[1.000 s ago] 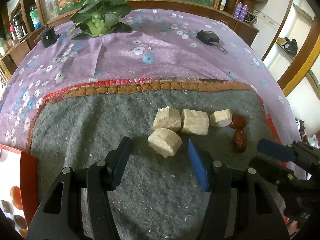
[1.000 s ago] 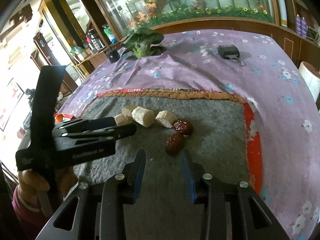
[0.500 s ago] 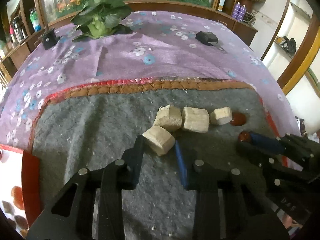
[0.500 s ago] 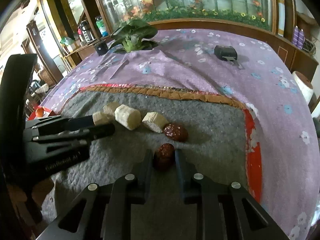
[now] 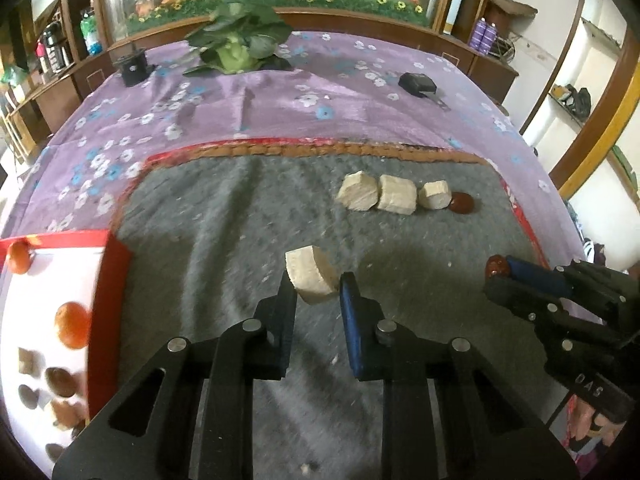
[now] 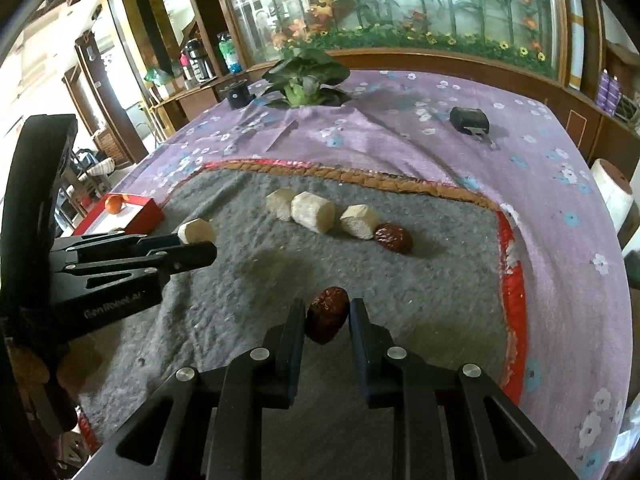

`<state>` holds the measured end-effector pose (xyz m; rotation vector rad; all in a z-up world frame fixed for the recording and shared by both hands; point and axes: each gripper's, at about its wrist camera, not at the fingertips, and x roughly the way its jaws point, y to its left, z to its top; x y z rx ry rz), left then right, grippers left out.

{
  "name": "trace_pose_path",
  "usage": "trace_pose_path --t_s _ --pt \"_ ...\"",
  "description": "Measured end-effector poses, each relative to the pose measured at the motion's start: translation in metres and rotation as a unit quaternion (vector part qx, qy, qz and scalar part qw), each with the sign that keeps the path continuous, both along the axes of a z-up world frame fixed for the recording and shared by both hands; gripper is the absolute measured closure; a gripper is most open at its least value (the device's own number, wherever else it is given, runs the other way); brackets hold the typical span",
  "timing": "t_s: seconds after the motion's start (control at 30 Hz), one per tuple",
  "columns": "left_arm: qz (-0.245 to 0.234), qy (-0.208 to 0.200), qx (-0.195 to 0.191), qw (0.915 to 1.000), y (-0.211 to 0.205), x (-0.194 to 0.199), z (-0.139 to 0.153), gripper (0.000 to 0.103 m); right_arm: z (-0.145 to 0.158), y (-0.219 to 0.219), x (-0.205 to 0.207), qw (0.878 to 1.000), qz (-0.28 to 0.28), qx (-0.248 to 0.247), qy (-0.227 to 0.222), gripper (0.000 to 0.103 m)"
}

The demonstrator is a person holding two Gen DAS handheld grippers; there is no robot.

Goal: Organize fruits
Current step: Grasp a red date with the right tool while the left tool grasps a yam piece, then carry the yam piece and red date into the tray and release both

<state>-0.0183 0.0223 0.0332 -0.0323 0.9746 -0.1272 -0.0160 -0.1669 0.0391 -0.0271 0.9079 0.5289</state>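
My left gripper [image 5: 316,284] is shut on a pale cut fruit chunk [image 5: 310,274] and holds it above the grey mat [image 5: 224,232]; the chunk also shows in the right wrist view [image 6: 196,231]. My right gripper [image 6: 326,312] is shut on a dark red date [image 6: 327,314], lifted off the mat. Three more pale chunks [image 5: 394,196] lie in a row on the mat with a second red date [image 5: 461,203] at their right end; the row also shows in the right wrist view [image 6: 312,212].
A red-rimmed white tray [image 5: 112,276] at the left holds an orange [image 5: 72,324], dates and pale pieces. On the purple floral cloth [image 5: 280,100] at the back lie a leafy green vegetable [image 5: 240,44], a black cup [image 5: 134,66] and a black object [image 5: 416,82].
Both grippers closed on their pieces and lifted them. The left one moved left and back toward the tray with the chunk; the right one rose with the date.
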Motion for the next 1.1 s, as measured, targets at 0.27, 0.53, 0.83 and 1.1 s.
trace_pose_path --t_s 0.27,0.53,0.83,1.1 --pt "0.03 -0.017 -0.004 0.9994 0.03 -0.033 0.017 0.082 0.011 0.028 -0.015 0.999 0.04 0.006 -0.007 0.081" --pt "0.076 -0.038 0.018 0.9963 0.065 -0.061 0.031 0.082 0.022 0.076 -0.029 0.996 0.091 0.015 -0.014 0.081" --pt "0.125 -0.042 0.026 0.9909 0.107 -0.083 0.033 0.082 0.033 0.133 -0.044 0.988 0.151 0.025 -0.017 0.082" --pt "0.169 -0.041 0.03 0.9843 0.149 -0.102 0.031 0.082 0.032 0.184 -0.05 0.98 0.199 0.024 -0.012 0.082"
